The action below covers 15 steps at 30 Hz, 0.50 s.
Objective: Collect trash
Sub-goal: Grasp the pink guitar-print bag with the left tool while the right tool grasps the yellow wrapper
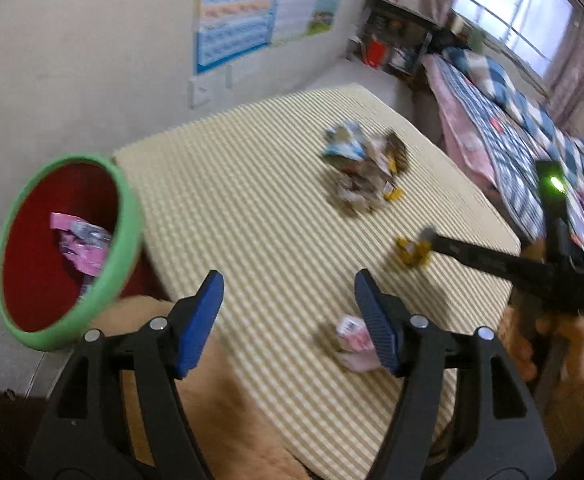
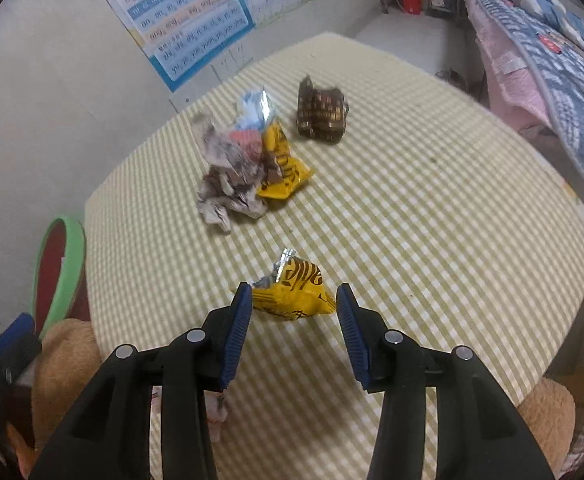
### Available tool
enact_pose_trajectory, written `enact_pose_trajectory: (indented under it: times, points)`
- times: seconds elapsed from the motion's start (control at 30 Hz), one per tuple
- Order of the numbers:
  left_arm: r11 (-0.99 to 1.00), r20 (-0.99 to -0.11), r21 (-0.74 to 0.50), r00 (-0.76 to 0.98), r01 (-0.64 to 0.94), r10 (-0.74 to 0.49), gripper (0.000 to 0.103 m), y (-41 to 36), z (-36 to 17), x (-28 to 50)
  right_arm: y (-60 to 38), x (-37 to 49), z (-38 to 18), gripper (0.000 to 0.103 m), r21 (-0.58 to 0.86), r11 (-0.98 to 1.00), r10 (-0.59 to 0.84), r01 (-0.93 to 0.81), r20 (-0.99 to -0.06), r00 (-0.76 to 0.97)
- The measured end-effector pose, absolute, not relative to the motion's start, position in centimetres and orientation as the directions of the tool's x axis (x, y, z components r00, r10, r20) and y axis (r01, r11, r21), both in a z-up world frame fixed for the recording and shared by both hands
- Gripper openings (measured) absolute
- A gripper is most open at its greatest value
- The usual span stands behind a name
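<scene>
Yellow wrapper lies on the checked table between my right gripper's wide-open jaws, untouched; its lettering is unreadable. My left gripper gapes, empty.

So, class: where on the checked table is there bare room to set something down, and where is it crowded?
Bare: the checked table's broad right side, toward the bed, right of the brown wrapper. Crowded: the far-left pile around the crumpled paper, and the near edge, where the right gripper brackets a yellow wrapper.
</scene>
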<state>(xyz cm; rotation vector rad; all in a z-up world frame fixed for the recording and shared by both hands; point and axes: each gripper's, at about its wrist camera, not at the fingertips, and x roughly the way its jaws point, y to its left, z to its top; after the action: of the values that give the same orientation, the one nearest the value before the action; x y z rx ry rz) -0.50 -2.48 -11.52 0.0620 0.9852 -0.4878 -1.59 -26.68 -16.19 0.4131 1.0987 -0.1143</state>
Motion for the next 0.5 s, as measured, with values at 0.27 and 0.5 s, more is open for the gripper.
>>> enact_pose_trajectory:
  times: [0.27, 0.5]
  points:
    - [0.827, -0.861, -0.162, 0.333, 0.538, -0.384, 0.069, -6.0, -14.0, -2.4, -26.2, -1.5, -17.3, 0.014, 0.336, 0.91, 0.195, 0.243, -0.865, 0.463]
    - [0.771, -0.911, -0.135, 0.229, 0.623, -0.344, 0.069, -8.5, -16.6, -3.3, -27.3, -3.0, -16.6, 0.012, 0.391, 0.883, 0.221, 0.258, -0.834, 0.506]
